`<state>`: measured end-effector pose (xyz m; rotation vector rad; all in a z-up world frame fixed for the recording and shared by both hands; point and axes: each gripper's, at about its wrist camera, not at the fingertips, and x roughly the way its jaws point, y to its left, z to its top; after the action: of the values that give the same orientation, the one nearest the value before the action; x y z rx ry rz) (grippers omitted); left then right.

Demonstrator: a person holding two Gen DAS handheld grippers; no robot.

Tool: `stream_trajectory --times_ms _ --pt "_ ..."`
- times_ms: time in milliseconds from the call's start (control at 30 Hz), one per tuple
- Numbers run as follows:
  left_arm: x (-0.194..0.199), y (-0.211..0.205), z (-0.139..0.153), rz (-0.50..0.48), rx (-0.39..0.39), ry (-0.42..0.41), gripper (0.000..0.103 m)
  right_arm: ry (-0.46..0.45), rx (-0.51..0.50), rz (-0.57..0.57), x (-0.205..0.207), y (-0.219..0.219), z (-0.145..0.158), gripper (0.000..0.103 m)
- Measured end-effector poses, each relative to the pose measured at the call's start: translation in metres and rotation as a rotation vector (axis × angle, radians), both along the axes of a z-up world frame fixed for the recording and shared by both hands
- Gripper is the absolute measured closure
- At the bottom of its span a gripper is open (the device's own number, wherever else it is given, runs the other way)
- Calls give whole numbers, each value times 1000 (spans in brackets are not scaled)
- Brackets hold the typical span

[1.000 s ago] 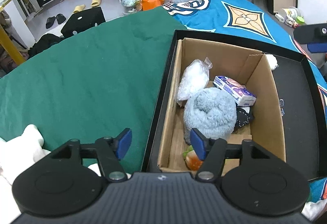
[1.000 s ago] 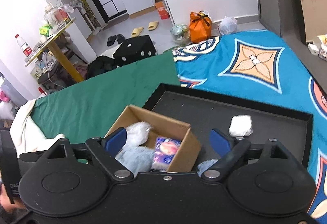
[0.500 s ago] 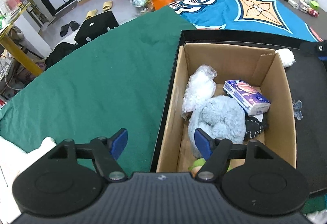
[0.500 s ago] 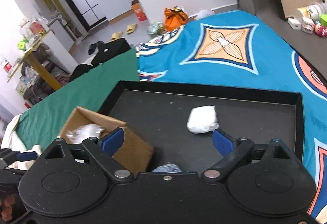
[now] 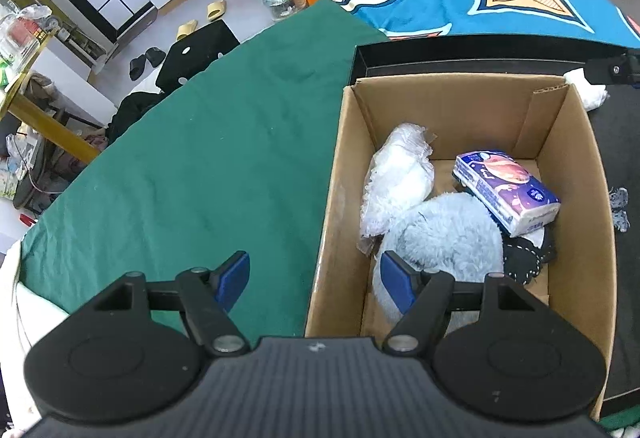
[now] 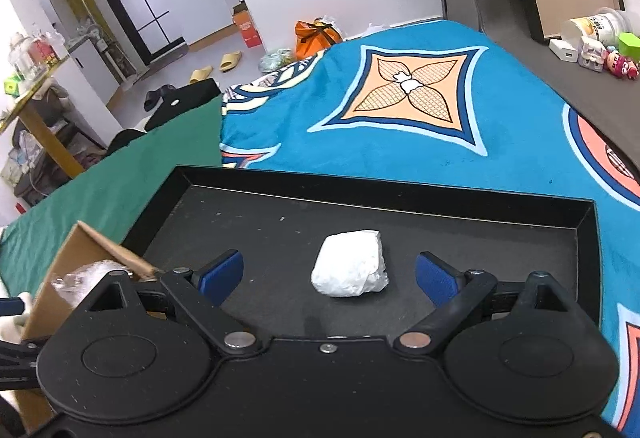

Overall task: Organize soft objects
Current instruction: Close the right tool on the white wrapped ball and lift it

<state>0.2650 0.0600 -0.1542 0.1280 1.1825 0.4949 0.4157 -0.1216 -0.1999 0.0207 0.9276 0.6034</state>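
A white soft bundle (image 6: 350, 264) lies on the floor of the black tray (image 6: 440, 204), apart from everything else there. The right gripper (image 6: 328, 274) hangs over it with its blue pads spread wide, the bundle between them but touched by neither. In the left wrist view only a corner of that bundle (image 5: 588, 92) shows, cut off by the box's far wall and a dark piece of the right gripper.

The cardboard box (image 5: 336, 198) stands in the tray's left end. Inside lie a crinkled clear bag of white stuff (image 5: 394, 178), a fluffy pale-blue plush (image 5: 448, 234), a tissue pack (image 5: 506, 192) and a dark stitched cloth (image 5: 528, 256), mostly buried under the pack. The left gripper (image 5: 314, 276) straddles the box's near-left wall; its jaws have just been opening and hold nothing. Its right pad hides part of the plush.

A small grey-white scrap (image 5: 618, 208) beside the box is too small to identify.
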Motion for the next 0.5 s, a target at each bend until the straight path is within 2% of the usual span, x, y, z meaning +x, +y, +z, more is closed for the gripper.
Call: stream_trajectory --times_ms 200,233,300,333,500 --pt "3 5 -4 14 -17 15 32 -50 -103 -6 3 15 -14 11" --pt "3 5 -4 14 -18 16 32 -47 -111 2 3 17 -17 15" --pt "3 6 -4 13 -17 24 32 -34 -123 12 3 17 -21 36" --pt "3 6 -3 8 -16 27 32 -17 -133 15 3 17 -24 59" --pt "4 5 -3 0 -14 31 32 15 -115 7 1 6 -19 58"
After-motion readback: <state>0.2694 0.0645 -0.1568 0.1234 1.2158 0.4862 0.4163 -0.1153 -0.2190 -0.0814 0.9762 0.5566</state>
